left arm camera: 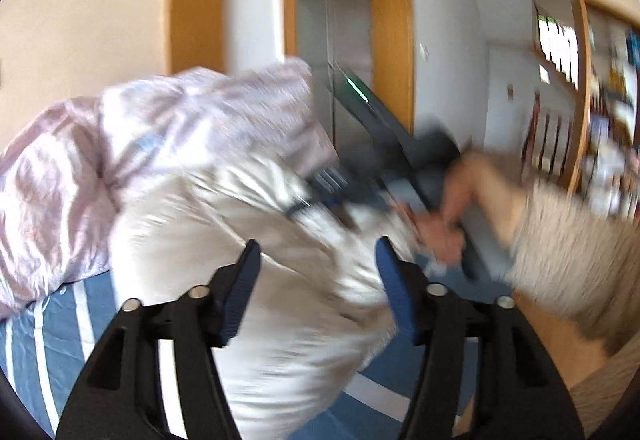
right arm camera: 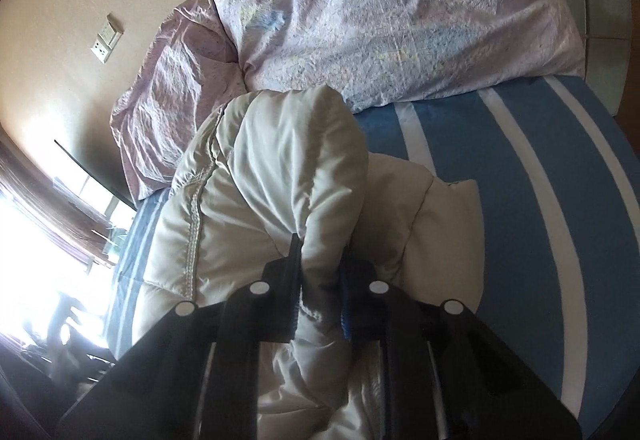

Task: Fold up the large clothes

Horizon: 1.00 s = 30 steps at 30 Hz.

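A white puffer jacket lies bunched on a bed with a blue-and-white striped sheet. My left gripper is open, its blue pads either side of the jacket's bulk without clamping it. The view is motion-blurred. The right gripper shows beyond the jacket, held by a hand in a beige sleeve. In the right wrist view my right gripper is shut on a fold of the jacket, which bulges up between the fingers. The rest of the jacket drapes onto the sheet.
A crumpled lilac duvet is heaped at the head of the bed against a beige wall with a socket. A bright window is at the left. Wooden door frames and shelves stand beyond the bed.
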Tool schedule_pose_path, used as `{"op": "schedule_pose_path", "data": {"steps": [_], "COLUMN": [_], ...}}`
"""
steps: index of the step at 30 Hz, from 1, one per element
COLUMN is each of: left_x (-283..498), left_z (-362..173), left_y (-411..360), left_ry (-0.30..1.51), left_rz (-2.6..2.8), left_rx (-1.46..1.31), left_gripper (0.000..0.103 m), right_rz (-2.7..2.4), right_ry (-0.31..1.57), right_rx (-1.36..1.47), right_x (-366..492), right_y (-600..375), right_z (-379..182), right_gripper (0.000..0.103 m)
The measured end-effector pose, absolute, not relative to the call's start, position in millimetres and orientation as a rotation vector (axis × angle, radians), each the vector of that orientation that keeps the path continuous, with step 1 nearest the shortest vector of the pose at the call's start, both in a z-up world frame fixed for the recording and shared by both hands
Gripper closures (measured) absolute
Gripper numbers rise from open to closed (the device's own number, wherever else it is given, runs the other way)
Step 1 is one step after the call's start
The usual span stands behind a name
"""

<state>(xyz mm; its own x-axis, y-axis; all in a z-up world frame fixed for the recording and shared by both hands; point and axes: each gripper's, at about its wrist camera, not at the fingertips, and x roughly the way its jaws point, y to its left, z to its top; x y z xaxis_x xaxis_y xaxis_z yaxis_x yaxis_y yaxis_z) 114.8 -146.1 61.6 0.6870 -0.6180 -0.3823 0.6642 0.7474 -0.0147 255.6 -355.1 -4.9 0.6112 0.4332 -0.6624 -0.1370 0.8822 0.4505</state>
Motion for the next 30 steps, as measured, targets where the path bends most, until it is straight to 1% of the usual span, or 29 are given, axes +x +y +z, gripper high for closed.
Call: {"op": "schedule_pose_path", "data": {"steps": [2,4,8,12,17,20,24,30], "left_x": [139,161,220,251,271,272,276,276], "left_z": [76,79,62,45,21,12,3,-11], "left_y": [-119,-105,-90,-93,-122,-131,-138,-147], "left_ry": [0.37,0.371,0.478,0.554,0.646,0.672,0.701,0.698], "left_rz": [-0.65,-0.571,-0.485,-0.459,-0.46,-0.436,-0.419,-0.4], "left_rx": [0.063,0.055,-0.007,-0.02,0.049,0.1,0.135,0.136], "left_gripper": [0.034,0.033,0.034,0.034,0.034,0.033,0.033,0.031], "right_rz": [0.324,0.312,0.281,0.241,0.215,0.204,0.201,0.208], "right_ry": [0.842,0.838,0.833,0.827,0.827,0.827,0.829,0.829], "right_rx": [0.348,0.327,0.296,0.259,0.226,0.215,0.221,0.267], "right_x": [254,253,253,254,255,255,255,257], "right_y": [-353,-352,-350,-351,-350,-350,-352,-361], "right_z": [-4,-3,-6,-12,-20,-26,-34,-46], "right_gripper": [0.087,0.087,0.087,0.086,0.085,0.084,0.084,0.082]}}
